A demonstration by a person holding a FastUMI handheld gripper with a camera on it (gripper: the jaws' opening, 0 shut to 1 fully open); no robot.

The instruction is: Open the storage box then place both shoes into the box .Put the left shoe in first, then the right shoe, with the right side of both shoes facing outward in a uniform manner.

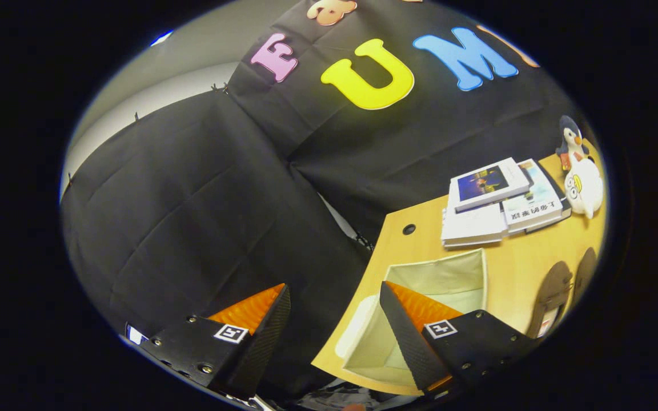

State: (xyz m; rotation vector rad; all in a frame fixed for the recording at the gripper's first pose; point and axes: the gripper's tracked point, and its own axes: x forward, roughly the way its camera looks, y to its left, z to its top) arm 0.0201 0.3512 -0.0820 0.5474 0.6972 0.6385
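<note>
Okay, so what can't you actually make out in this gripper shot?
- Cream fabric storage box: its near part is covered by one finger of the open black gripper, which grips nothing.
- Two brown shoes on the wooden table: seen at the view's rim, so left from right is unclear.
- Stacked white books: print too small.
- Penguin plush toy and white plush toy: squashed by the fisheye.
</note>
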